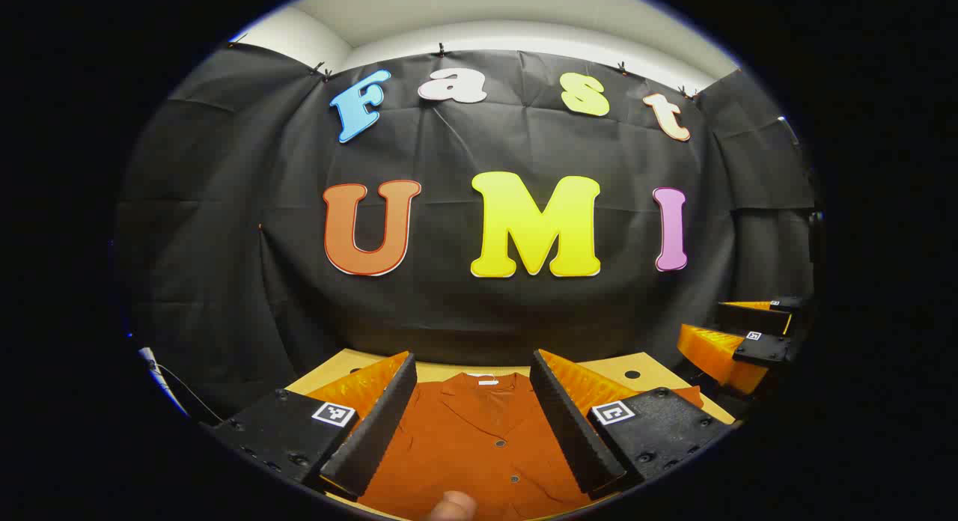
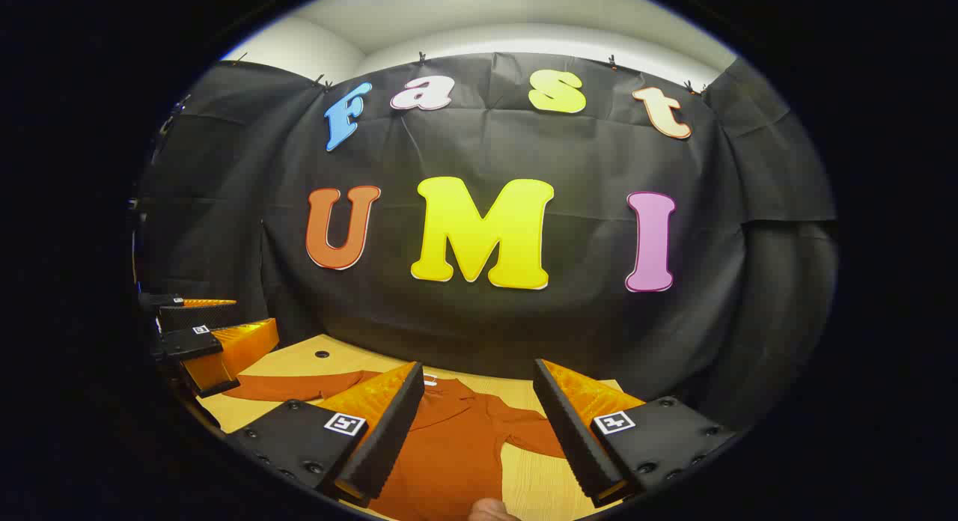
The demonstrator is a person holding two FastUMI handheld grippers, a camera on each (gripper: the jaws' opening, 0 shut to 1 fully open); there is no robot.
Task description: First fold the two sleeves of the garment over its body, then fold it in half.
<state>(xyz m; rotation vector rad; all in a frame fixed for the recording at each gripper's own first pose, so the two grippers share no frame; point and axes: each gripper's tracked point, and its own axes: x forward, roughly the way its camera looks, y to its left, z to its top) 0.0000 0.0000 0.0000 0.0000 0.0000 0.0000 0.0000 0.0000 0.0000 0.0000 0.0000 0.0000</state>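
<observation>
No containers anywhere on the worktop (image 1: pixel 636 365), just a light wooden top with small dark holes in it.

Shirt (image 1: pixel 479 439): rust-orange, buttoned front, lies flat on the worktop with the collar toward the black cloth wall (image 1: pixel 464 304). In the left gripper view it sits straight ahead between the fingers; collar and two dark buttons are clear, both sleeves are cut off behind the fingers and the lower hem runs out of view. In the right gripper view the same shirt (image 2: pixel 449 446) shows more off to the left, one sleeve (image 2: pixel 299 386) stretched flat across the wood toward the other tool, the other sleeve (image 2: pixel 524 431) lying bent beside the body. Neither sleeve is folded over the body.

Left claw (image 1: pixel 473 420): fingers spread wide, nothing between them, hovering above the shirt's chest. It also shows at the left edge of the right gripper view (image 2: pixel 202 341), above the worktop's far left side; partly cut off there.

Right claw (image 2: pixel 473 424): fingers also wide apart, gripping nothing, above the shirt's collar and shoulder area. Seen at the right edge of the left gripper view (image 1: pixel 741 337), partly cut off.

A blurry fingertip (image 1: pixel 449 506) pokes in at the bottom edge of the left gripper view; another (image 2: pixel 490 510) at the bottom of the right gripper view.

Writing: small white tag inside the collar (image 1: pixel 479 379), too small to read. Square black-and-white markers on the finger mounts, no readable text.
</observation>
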